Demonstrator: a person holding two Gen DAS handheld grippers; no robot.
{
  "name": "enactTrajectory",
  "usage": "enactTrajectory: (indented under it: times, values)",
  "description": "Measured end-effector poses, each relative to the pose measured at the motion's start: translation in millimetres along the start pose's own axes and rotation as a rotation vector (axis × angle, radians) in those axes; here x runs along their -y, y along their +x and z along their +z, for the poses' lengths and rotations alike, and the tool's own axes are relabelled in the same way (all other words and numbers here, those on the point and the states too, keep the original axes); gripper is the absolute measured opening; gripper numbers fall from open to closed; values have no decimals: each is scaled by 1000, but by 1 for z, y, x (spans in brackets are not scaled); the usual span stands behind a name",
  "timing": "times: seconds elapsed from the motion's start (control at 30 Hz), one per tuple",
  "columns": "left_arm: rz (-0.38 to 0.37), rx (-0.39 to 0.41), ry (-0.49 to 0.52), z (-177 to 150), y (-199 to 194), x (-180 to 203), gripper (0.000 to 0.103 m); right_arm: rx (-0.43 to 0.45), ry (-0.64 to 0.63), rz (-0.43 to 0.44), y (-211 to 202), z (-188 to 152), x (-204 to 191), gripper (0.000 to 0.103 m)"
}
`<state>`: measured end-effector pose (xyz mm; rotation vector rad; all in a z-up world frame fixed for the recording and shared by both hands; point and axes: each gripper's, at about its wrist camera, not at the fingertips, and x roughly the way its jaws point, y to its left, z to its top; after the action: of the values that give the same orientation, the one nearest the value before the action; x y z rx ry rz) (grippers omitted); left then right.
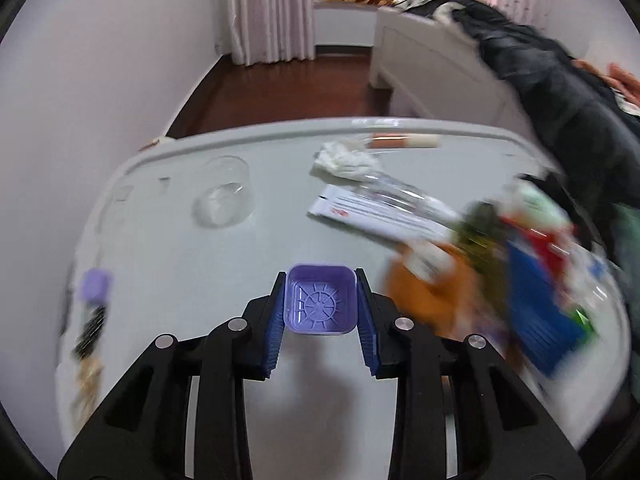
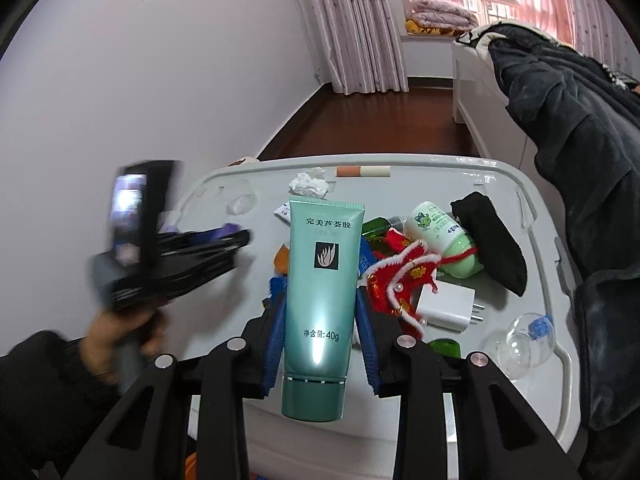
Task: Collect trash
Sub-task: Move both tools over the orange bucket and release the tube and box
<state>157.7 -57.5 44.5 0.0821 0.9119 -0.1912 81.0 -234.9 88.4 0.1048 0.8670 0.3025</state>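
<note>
1. In your left wrist view, your left gripper (image 1: 320, 300) sat at the bottom centre of the frame, its blue fingers (image 1: 276, 332) pressed against both sides of a small lilac square cup (image 1: 320, 300). The cup's open mouth faced the camera, showing a spoked pattern on its floor.
2. Beyond the cup, the pale grey bench (image 1: 180, 248) filled the middle of the frame. A clear glass (image 1: 224, 196) lay on it at centre left, and a crumpled white tissue (image 1: 344, 158) lay at upper centre.
3. A white printed packet (image 1: 380, 212) lay below the tissue. The right of the frame was a blurred heap of orange, blue, red and green items that could not be told apart.
4. In your right wrist view, your right gripper (image 2: 320, 320) at the bottom centre held a teal tube (image 2: 320, 304) between its blue fingers (image 2: 366, 340), cap end toward the camera and crimped end up.
5. Behind the tube lay a red knitted ornament (image 2: 400, 280), a white plug adapter (image 2: 444, 308), a pale green bottle (image 2: 444, 236) and a black sock (image 2: 492, 240).
6. A clear bottle with a blue cap (image 2: 528, 340) lay at the lower right of the bench.
7. At the left of that frame, your hand (image 2: 124, 332) held the other gripper, blurred.
</note>
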Motion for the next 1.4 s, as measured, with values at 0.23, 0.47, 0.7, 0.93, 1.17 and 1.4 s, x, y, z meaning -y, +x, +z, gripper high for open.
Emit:
enactTrajectory:
  times: [0.23,0.47,0.7,0.93,1.17,1.4]
  values:
    - [-55,-2,67,-79,-132,13,31,-5,-28,47,-57,-48,-40,34]
    - [-104,-56,93,-180,-170,30,32,-93,-52,48,-87,-130,-69,34]
    - [-154,-244,105,-217,-134,44,32,-255,-45,23,-61,-192,-72,34]
    - [-84,-383,114,-229,-110,47,79,-306,-22,28,-50,-198,-67,67]
    - [-134,-396,49,-226,-106,32,79,-258,-15,14,-52,-171,-53,65]
    - [-129,-287,30,-190,-109,22,79,-137,-23,-17,-30,-63,-39,65]
